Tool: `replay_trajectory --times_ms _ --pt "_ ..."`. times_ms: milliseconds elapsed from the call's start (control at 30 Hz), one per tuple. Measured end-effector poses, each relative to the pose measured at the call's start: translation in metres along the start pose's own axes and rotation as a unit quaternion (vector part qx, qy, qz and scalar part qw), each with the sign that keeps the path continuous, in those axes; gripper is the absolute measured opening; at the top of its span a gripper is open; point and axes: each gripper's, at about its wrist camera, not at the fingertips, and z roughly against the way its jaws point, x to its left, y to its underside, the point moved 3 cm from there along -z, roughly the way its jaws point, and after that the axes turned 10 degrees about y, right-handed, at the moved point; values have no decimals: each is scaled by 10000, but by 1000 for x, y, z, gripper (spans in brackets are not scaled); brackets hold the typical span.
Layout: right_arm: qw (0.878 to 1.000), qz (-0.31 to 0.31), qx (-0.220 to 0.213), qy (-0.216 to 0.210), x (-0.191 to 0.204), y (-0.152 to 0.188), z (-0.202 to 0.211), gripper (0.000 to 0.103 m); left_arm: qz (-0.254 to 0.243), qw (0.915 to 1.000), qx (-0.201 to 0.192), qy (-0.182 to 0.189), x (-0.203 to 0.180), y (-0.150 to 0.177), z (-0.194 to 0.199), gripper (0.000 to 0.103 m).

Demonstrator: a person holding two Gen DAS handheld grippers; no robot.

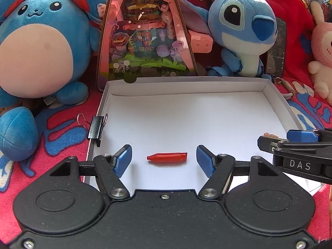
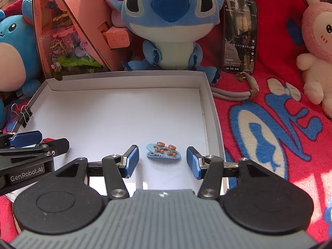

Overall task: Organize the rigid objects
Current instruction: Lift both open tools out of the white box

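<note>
My left hand-held gripper [image 1: 164,159] stands wide around the red cap [image 1: 167,157] near the white box's [image 1: 186,85] front edge, my right hand-held gripper [image 2: 160,159] equally wide around the bear hair clip [image 2: 164,151] by its right wall, so I'd lower squarely, then close gently.

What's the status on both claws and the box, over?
Left claw open around small red plastic cap. Right claw open around blue bear hair clip. Both items inside white cardboard box. Nothing blocking.
</note>
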Motion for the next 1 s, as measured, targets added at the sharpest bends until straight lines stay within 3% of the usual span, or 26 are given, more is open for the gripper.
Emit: replay_trajectory --times_ms 200,367,633,1000 --pt "9996 50 -288 -57 -10 -3 24 82 -58 9996 -289 -58 4 -5 33 89" --pt "9984 73 -517 -204 -18 8 48 86 -510 9977 -433 -79 -8 8 59 91" --pt "9945 426 -862 -424 -24 45 88 88 -1011 9931 -591 28 -28 50 97 92" --pt "9877 558 -1245 -759 -27 107 131 88 -905 9928 -722 309 -35 115 136 92"
